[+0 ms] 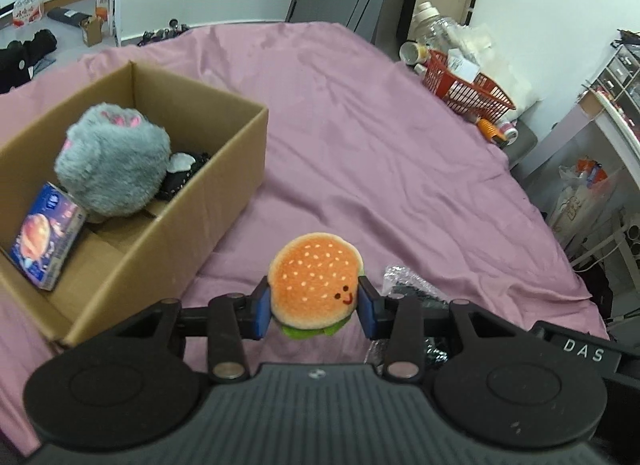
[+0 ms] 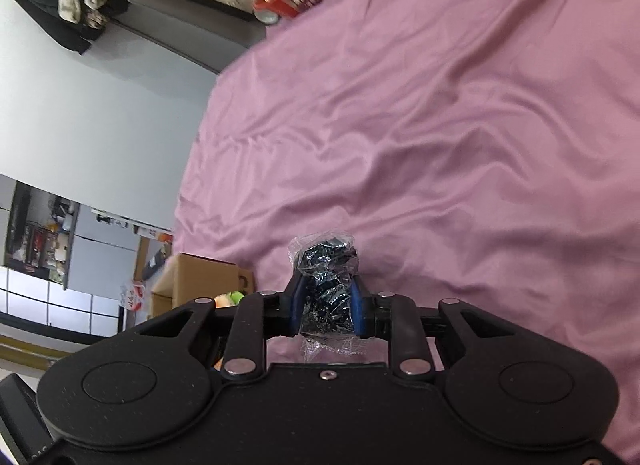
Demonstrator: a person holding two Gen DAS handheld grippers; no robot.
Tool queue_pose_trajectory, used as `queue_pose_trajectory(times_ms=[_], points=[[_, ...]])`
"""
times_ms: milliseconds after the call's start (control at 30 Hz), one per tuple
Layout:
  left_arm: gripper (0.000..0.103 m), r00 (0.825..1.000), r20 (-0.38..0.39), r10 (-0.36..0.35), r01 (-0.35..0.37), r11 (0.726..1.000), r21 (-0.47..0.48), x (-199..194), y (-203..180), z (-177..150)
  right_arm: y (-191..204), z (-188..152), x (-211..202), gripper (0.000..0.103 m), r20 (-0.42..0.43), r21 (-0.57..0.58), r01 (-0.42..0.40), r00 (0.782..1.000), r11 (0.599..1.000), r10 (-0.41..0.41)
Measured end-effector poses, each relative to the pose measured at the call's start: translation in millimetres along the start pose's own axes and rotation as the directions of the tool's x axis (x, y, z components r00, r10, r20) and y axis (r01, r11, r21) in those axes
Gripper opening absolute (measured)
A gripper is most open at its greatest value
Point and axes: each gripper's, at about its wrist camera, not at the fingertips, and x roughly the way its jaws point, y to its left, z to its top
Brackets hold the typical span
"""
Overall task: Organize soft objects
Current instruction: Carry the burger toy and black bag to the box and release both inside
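Left wrist: burger plush [image 1: 316, 285] between pads [image 1: 262, 311].

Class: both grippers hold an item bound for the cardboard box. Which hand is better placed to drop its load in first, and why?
Left. Its gripper, clamping the burger plush, has the open cardboard box right beside it. The right gripper, clamping the plastic-wrapped bundle, faces bedsheet.

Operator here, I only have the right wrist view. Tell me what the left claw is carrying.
Observer: The left claw is shut on a burger plush.
Operator: Say what's already in the box.
Observer: The box holds a grey plush, a small carton and something black.
Operator: Give me the box's side.
Observer: It's to the burger's left in the left wrist view.
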Motion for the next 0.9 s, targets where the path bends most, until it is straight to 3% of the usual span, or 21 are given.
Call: queue_pose_trajectory(times_ms=[233,433,900], points=[[0.042,0.999,0.052,-0.001,0.000,1.000,0.030,-32.8,-1.4,0.8,10.7,-3.7,-27.6,0.023,0.054,-0.053,-0.048,0.997,0.997,0.051],[0.042,0.997,0.077,0.006,-0.010,0.999,0.041,-52.9,3.1,0.7,23.0,-11.2,-38.4,0.023,0.090,-0.109,-0.036,0.995,0.993,0.046],[0.042,0.990,0.134,0.039,-0.049,0.996,0.073,-100.2,38.9,15.6,62.2,-32.4,-49.4,0.023,0.125,-0.257,-0.077,0.986,0.963,0.112]])
